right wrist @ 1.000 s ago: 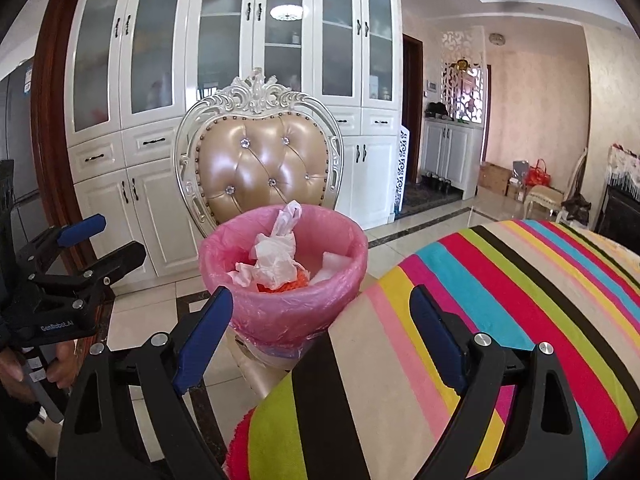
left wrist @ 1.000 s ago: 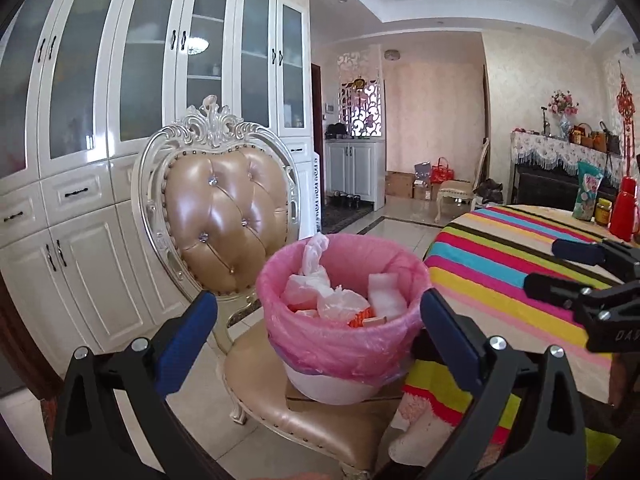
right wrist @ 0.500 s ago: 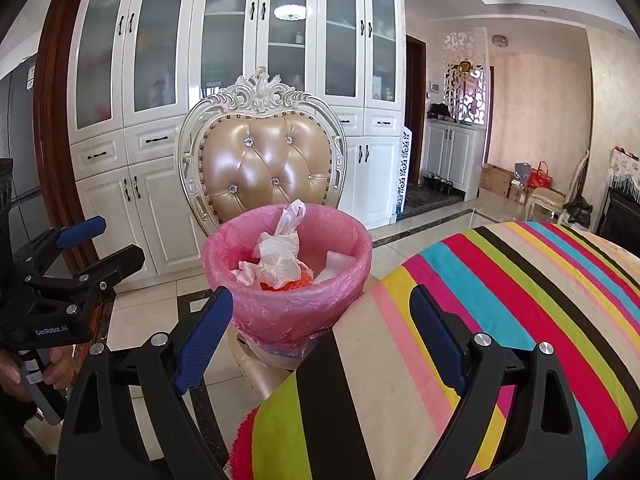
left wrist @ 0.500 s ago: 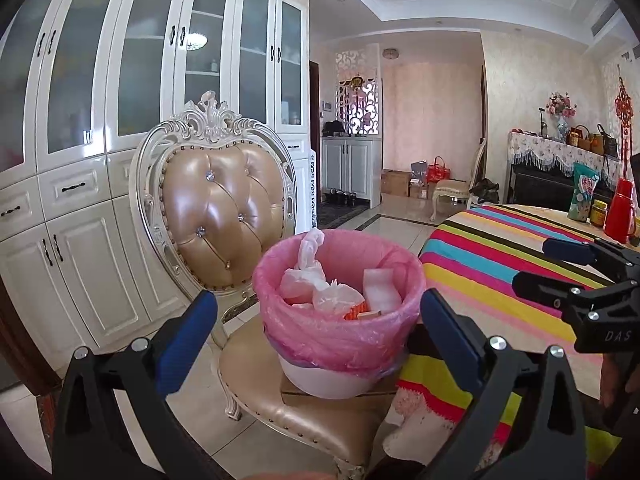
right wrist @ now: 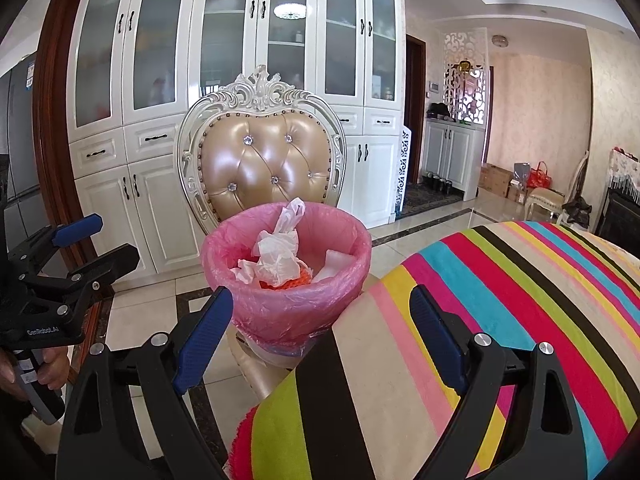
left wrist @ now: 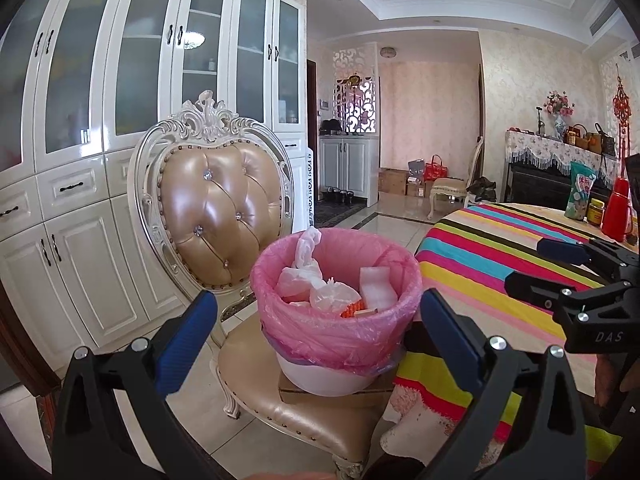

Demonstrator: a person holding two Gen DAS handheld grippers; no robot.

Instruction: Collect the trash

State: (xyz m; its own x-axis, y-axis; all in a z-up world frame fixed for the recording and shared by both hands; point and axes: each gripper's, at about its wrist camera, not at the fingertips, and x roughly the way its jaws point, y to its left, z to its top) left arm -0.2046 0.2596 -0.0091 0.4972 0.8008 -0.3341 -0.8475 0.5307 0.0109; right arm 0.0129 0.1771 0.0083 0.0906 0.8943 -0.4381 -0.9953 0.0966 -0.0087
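A white bin with a pink liner stands on the seat of an ornate tan chair. It holds crumpled white plastic bags, white foam and orange scraps. My left gripper is open and empty, its blue pads on either side of the bin but nearer the camera. My right gripper is open and empty, over the striped tablecloth edge, facing the bin. Each gripper shows in the other's view: the right one and the left one.
A round table with a striped cloth stands right of the chair, with a snack bag, a jar and a red flask at its far side. White cabinets line the wall behind. Tiled floor lies to the left.
Both grippers have drawn back slightly from the bin, which looks a little smaller and lower. Both stay open and empty.
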